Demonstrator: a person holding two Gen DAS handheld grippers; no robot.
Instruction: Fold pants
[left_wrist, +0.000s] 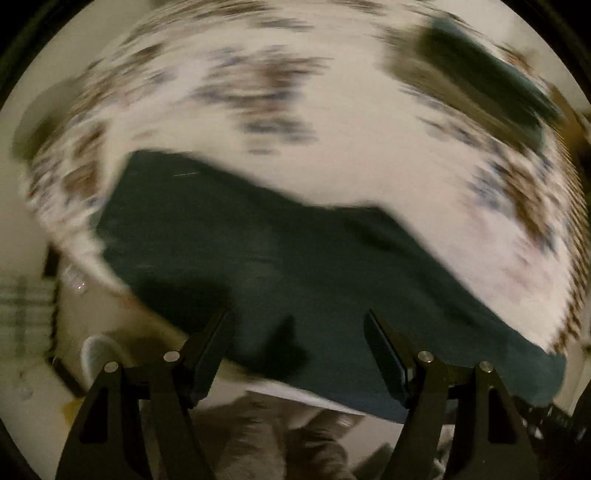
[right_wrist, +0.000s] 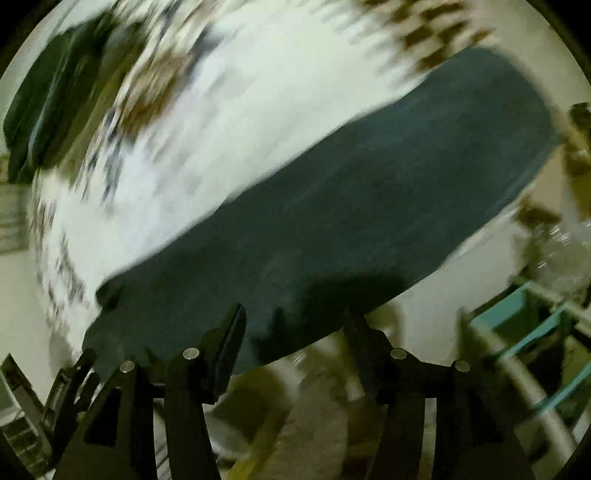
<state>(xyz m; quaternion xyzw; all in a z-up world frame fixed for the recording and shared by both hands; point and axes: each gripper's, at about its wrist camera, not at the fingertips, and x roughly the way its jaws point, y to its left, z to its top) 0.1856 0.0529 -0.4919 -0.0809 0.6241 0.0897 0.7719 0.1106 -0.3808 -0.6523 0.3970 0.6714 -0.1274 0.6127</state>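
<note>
Dark teal pants (left_wrist: 295, 266) lie flat on a white bedspread (left_wrist: 351, 166) with a brown and blue pattern. Both views are smeared by motion blur. My left gripper (left_wrist: 297, 317) hangs above the near edge of the pants, open, with nothing between its black fingers (left_wrist: 384, 350). In the right wrist view the pants (right_wrist: 369, 206) run as a long band from lower left to upper right. My right gripper (right_wrist: 295, 314) is open over their near edge, and its fingers (right_wrist: 231, 339) hold no cloth.
A second dark garment (left_wrist: 491, 81) lies at the far side of the bedspread; the right wrist view has it (right_wrist: 55, 96) at the upper left. A teal and white frame (right_wrist: 535, 332) stands at the right. Floor clutter (left_wrist: 295, 435) shows below the bed's edge.
</note>
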